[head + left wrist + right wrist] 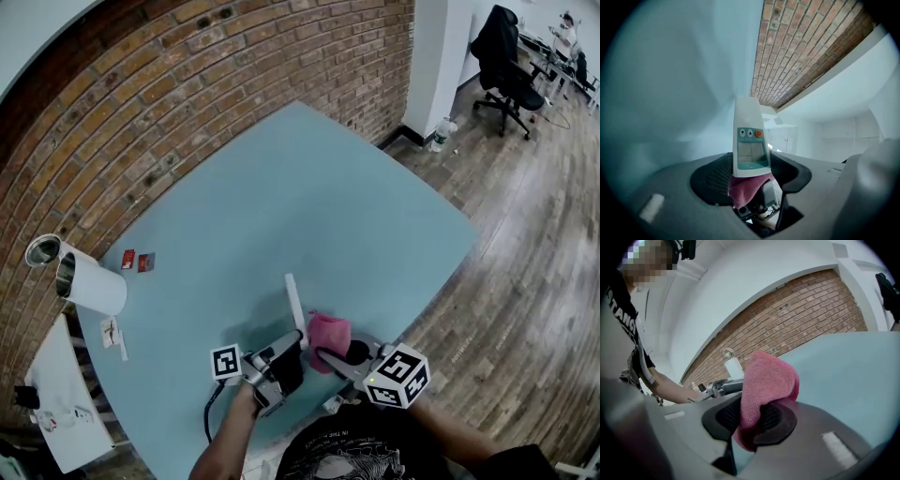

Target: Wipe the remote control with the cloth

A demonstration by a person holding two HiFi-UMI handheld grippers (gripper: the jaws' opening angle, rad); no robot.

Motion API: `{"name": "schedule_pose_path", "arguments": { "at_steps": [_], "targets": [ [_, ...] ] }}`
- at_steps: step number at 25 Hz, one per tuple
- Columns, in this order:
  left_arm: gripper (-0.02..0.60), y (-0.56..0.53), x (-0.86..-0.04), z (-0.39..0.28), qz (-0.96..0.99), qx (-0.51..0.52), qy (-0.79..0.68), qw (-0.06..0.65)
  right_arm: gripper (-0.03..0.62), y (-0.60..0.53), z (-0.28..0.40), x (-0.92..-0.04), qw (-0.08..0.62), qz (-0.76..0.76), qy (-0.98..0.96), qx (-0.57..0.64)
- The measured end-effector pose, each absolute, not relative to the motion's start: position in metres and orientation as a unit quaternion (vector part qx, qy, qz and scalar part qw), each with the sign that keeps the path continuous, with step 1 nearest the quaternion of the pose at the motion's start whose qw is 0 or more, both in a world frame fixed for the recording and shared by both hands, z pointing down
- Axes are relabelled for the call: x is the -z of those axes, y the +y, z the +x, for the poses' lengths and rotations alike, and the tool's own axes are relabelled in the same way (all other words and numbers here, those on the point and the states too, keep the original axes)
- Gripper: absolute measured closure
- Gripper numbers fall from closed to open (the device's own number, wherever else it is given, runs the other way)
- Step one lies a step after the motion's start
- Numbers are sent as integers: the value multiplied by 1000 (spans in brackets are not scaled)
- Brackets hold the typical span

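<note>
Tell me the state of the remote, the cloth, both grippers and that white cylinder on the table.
left gripper, shut on the remote control.
right gripper, shut on the cloth.
remote control, held by its lower end, button side facing the left gripper view.
cloth, bunched up, seemingly against the remote control's lower end.
white cylinder, upright on the table.

Above the table point(328, 206), the cloth point(329, 335) sits just right of the remote control point(294, 305).

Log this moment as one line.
left tongs: shut on remote control | right tongs: shut on pink cloth | pink cloth at remote control's gripped end
</note>
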State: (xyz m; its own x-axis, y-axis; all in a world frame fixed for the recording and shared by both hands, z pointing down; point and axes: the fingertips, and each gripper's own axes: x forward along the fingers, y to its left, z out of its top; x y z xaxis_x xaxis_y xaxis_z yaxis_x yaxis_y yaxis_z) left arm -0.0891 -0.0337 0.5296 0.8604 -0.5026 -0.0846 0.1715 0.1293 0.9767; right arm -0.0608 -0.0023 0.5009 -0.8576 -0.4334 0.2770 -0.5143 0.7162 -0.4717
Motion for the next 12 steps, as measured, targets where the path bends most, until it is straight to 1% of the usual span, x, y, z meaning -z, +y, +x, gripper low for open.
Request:
{"name": "schedule_pose_path", "arguments": {
  "at_steps": [3,7,9,12],
  "targets": [
    [333,-31,-532,-96,645,185,-145,727,528,-15,-47,-504,66,280,-912,-291],
    [334,-24,-542,-104,686,82,-173,702,528,-25,-36,-509,63,296,-903,-306],
    [334,-19,-551,-110,708,12,-191,680,528,-27,-35,-511,63,297,-900,-311],
    [334,-13,-566,-122,744,-117,-221,620,528,-31,-35,-512,63,296,-899,-316]
  ]
}}
